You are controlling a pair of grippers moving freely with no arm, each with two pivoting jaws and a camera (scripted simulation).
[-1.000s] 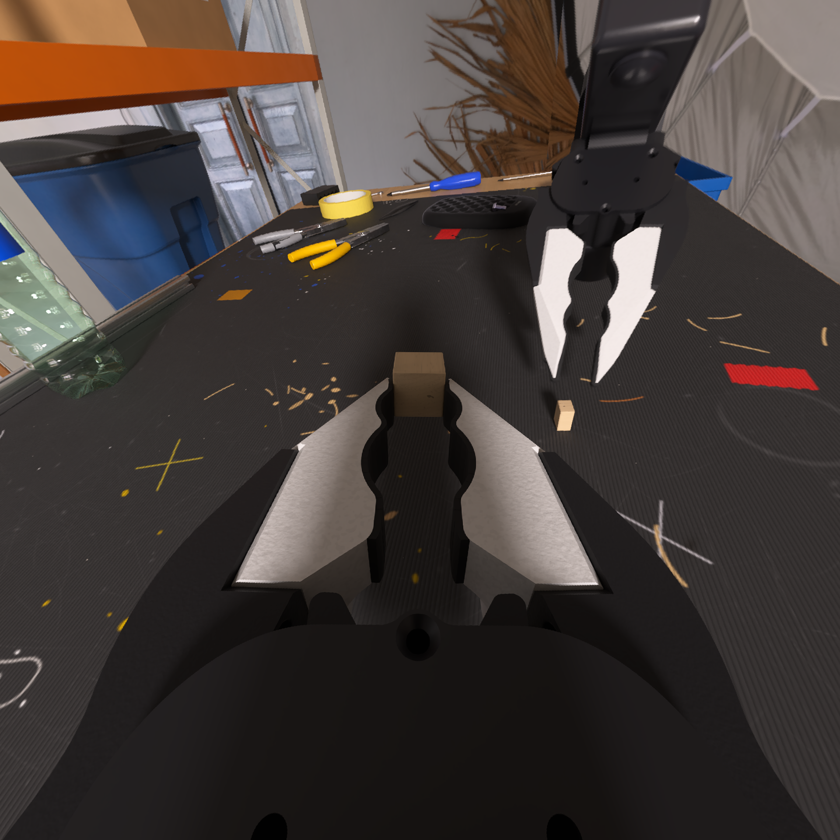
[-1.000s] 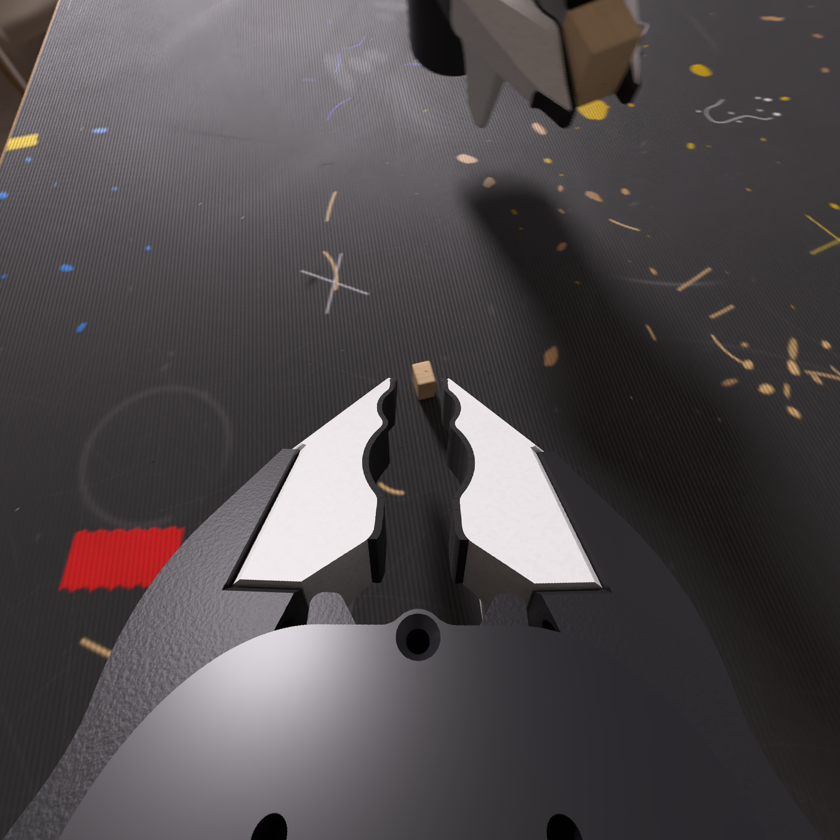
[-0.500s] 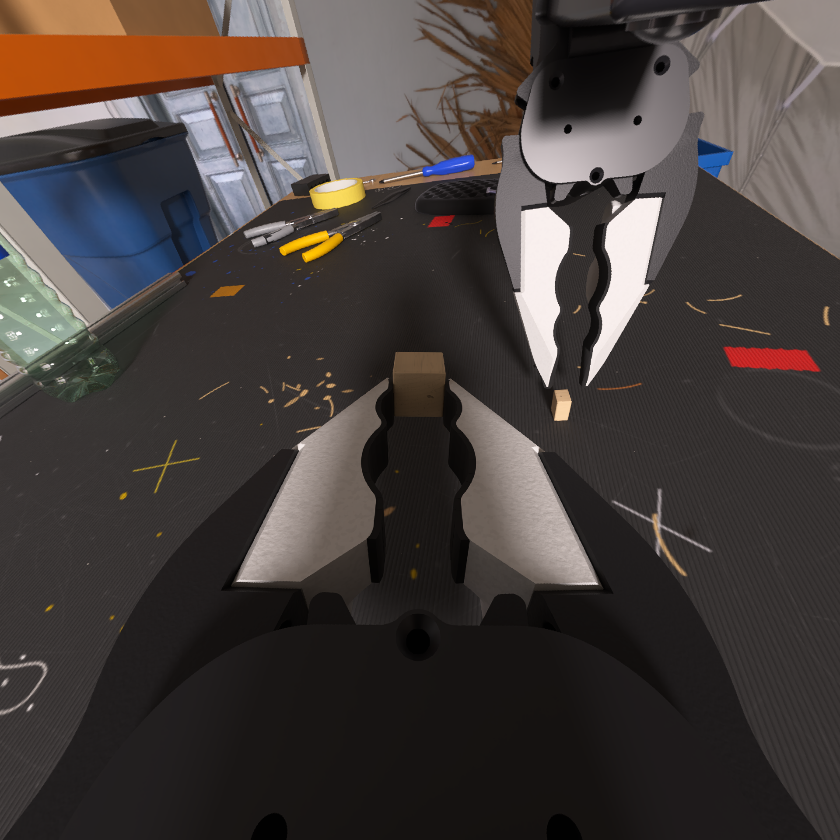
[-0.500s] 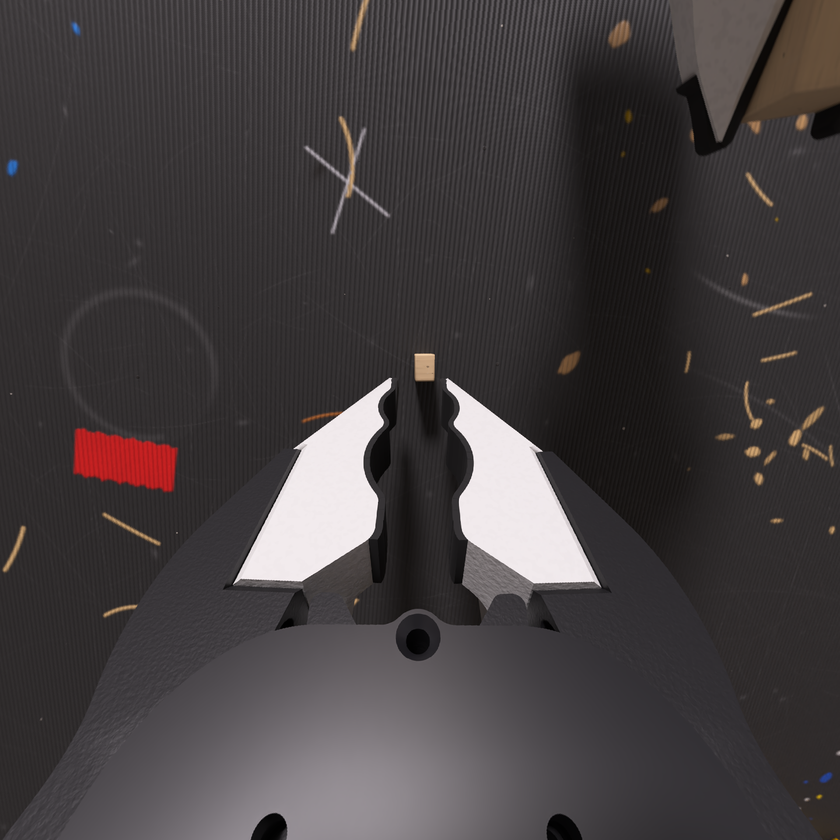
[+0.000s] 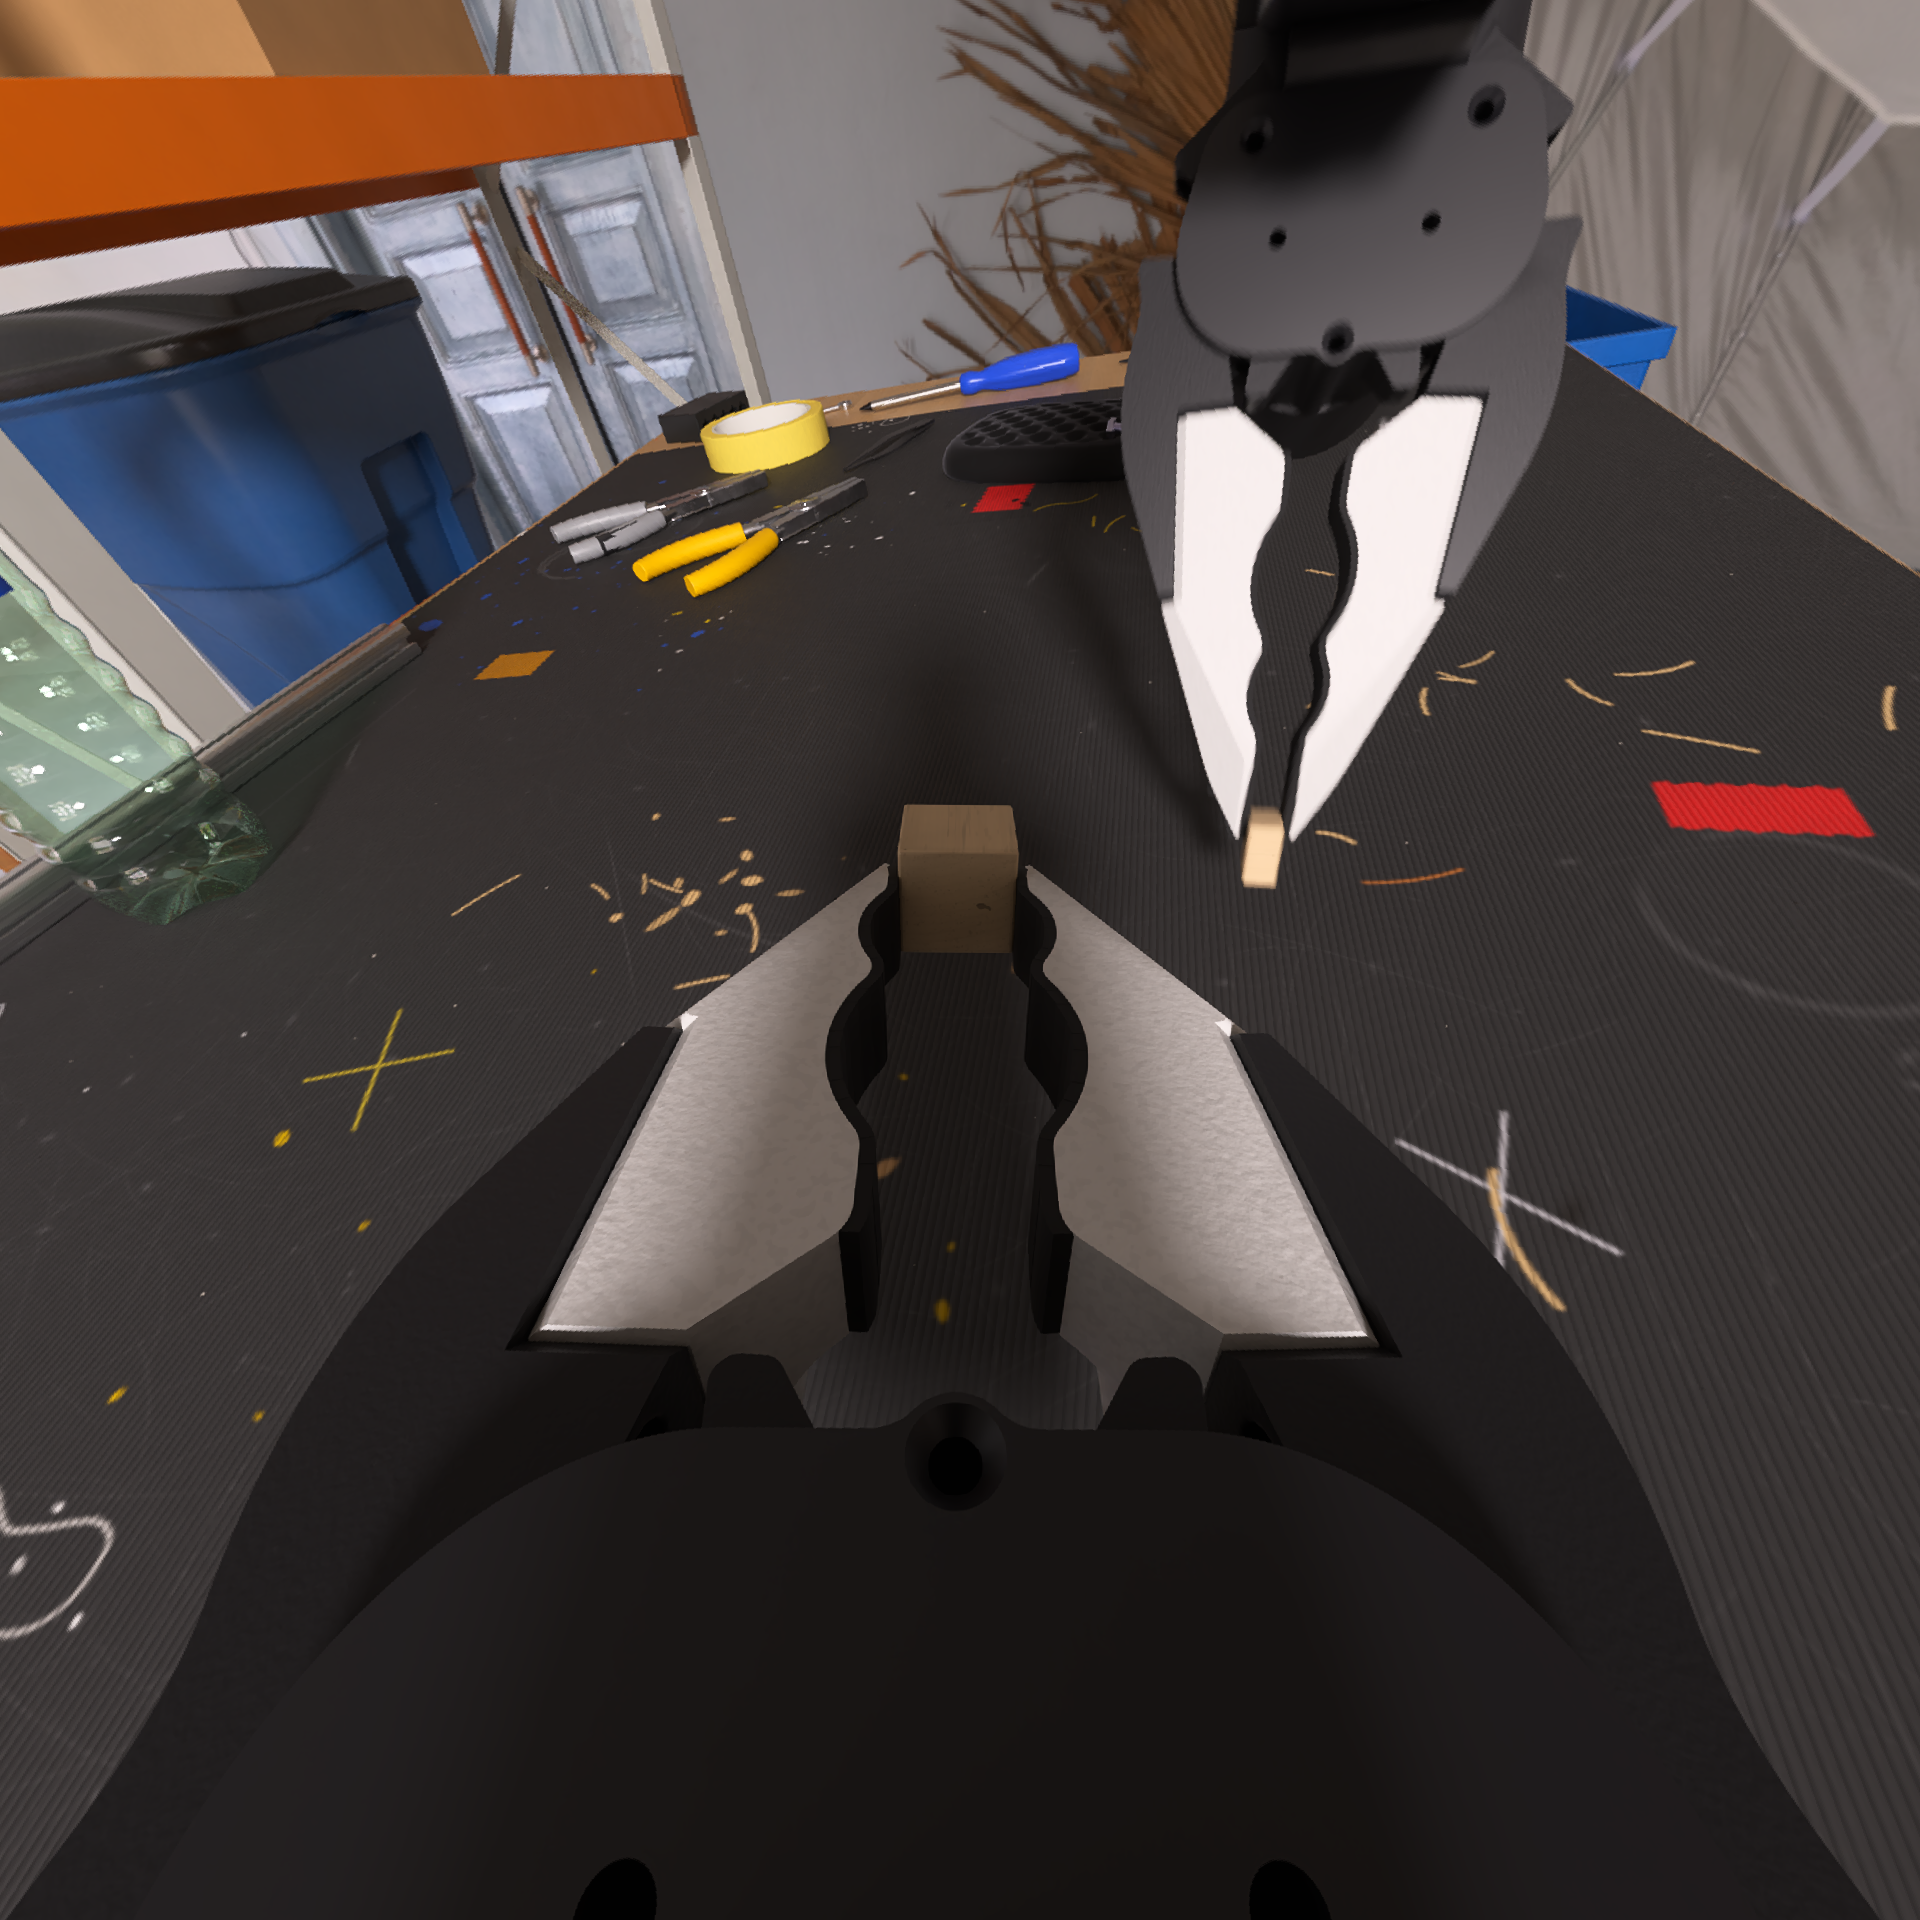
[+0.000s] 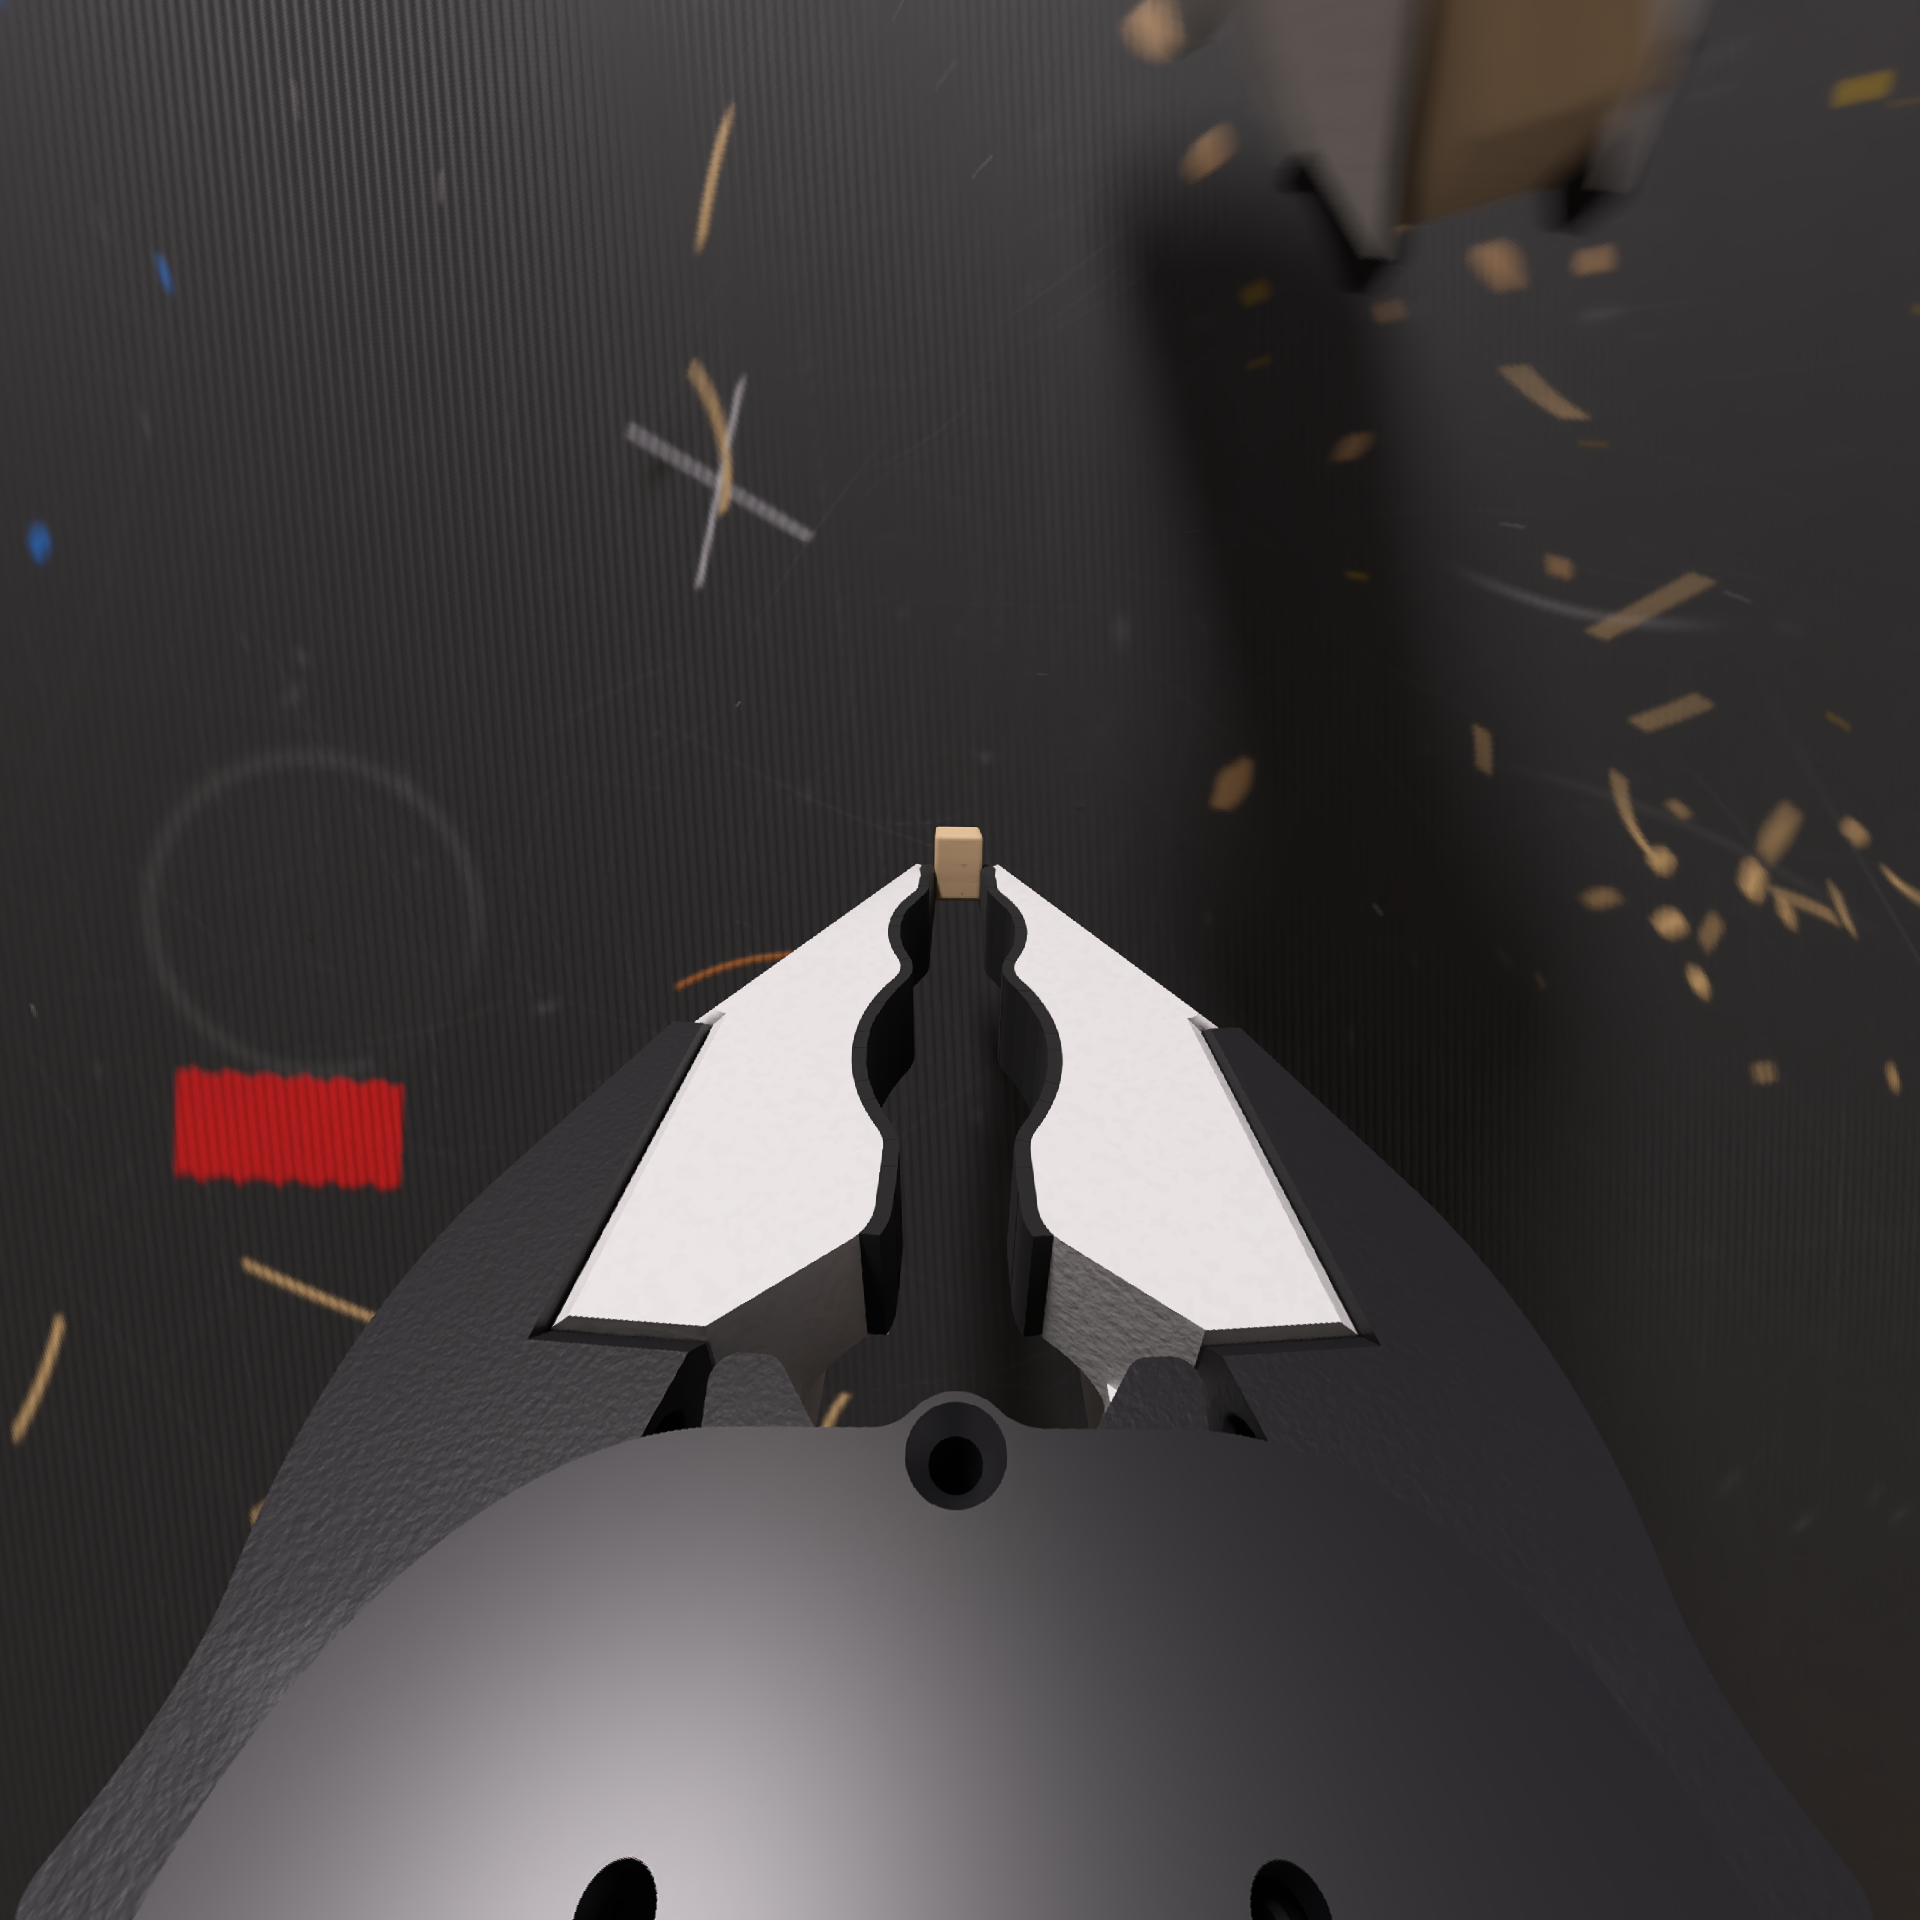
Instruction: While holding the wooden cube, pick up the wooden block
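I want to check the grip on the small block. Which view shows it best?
The left wrist view: from the side it shows the block pinched between the right gripper's fingertips, its lower part sticking out below them. The right wrist view shows only the block's near face between the tips, the table behind.

left wrist view: low, forward along table (image 5: 1039, 665) toward far wall | right wrist view: near, steeply downward | shared: white cross mark (image 5: 1507, 1195) (image 6: 719, 478)

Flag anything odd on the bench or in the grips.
The right gripper pinches the small pale wooden block only at its very fingertips, most of it sticking out below. The larger wooden cube sits squarely in the left gripper.
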